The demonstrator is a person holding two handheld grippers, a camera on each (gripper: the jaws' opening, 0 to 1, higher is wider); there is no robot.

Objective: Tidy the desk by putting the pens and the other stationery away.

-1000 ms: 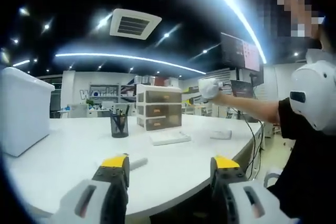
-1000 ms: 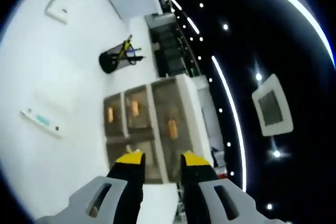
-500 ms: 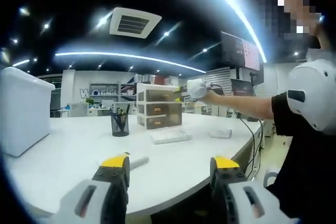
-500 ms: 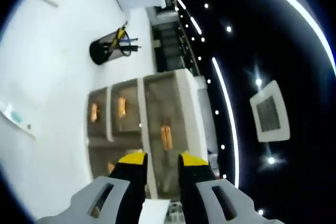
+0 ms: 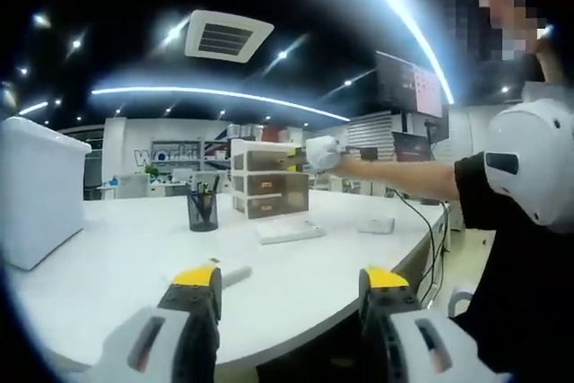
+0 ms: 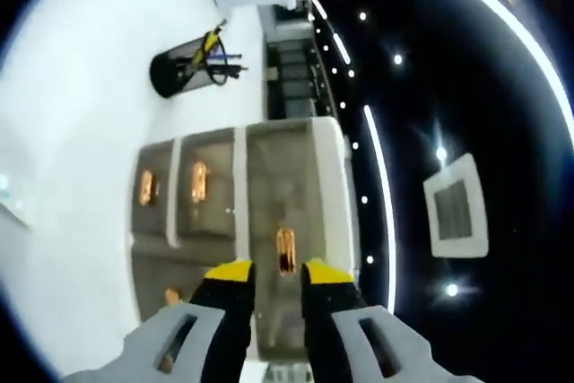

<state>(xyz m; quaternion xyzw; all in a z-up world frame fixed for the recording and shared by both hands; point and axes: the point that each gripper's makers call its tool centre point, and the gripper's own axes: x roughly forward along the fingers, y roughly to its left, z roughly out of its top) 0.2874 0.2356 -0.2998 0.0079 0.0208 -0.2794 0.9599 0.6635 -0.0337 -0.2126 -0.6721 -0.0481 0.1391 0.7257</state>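
While no label's legible, R tongs (image 6: 272, 268) face drawer unit (image 6: 242, 195).

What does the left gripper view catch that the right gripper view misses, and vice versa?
Left gripper view: the left gripper open over the desk edge, a white box, a person's outstretched arm. Right gripper view: the orange handle of the top drawer, close ahead of the right gripper. Both: the drawer unit, the mesh pen cup.

Right hand-held gripper (image 6: 275, 273) (jaws narrowly apart) flanks drawer unit's (image 6: 242, 213) orange handle (image 6: 286, 250).
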